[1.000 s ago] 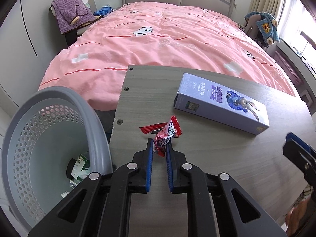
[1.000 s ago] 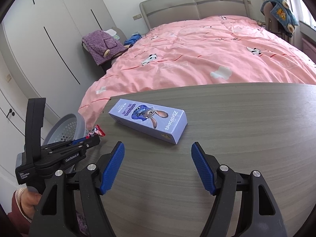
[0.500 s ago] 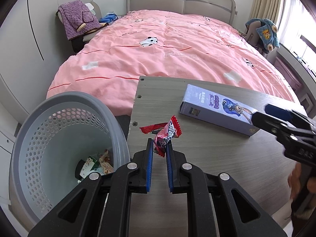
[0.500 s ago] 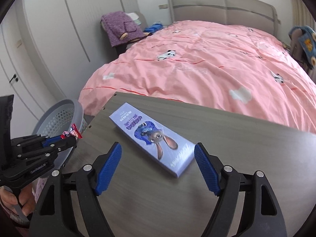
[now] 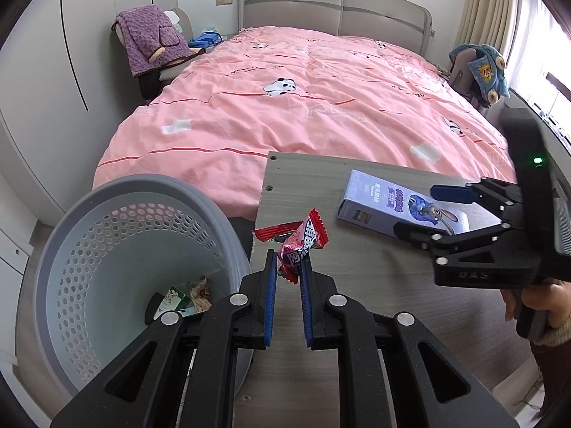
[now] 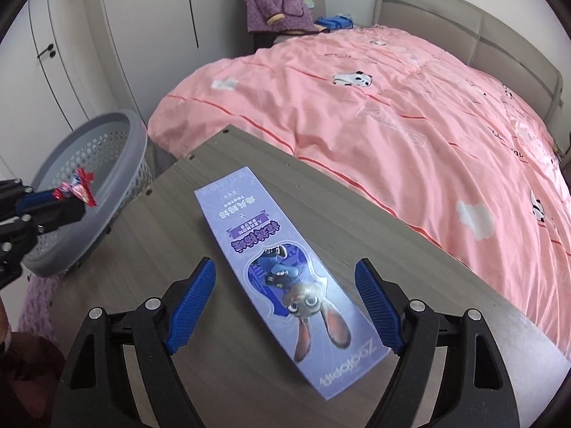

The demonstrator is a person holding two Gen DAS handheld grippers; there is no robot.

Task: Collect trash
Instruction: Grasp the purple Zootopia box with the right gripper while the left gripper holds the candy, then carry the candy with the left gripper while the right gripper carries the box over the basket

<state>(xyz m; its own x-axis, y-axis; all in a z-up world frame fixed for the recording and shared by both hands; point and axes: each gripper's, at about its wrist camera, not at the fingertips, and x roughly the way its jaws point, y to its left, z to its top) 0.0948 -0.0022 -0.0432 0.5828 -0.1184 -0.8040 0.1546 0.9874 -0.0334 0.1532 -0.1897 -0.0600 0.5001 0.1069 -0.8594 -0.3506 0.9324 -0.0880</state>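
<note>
Releasing early risks a miss: the left gripper (image 5: 287,274), clamped on the crinkled red candy wrapper (image 5: 298,246), sits beside the grey perforated plastic basket (image 5: 142,185); the right gripper (image 6: 285,306), jaws apart, straddles the long purple cardboard box (image 6: 271,260) untouched.

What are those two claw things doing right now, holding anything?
Left gripper: shut on the red candy wrapper.
Right gripper: open, fingers either side of the purple box, not gripping it.
</note>
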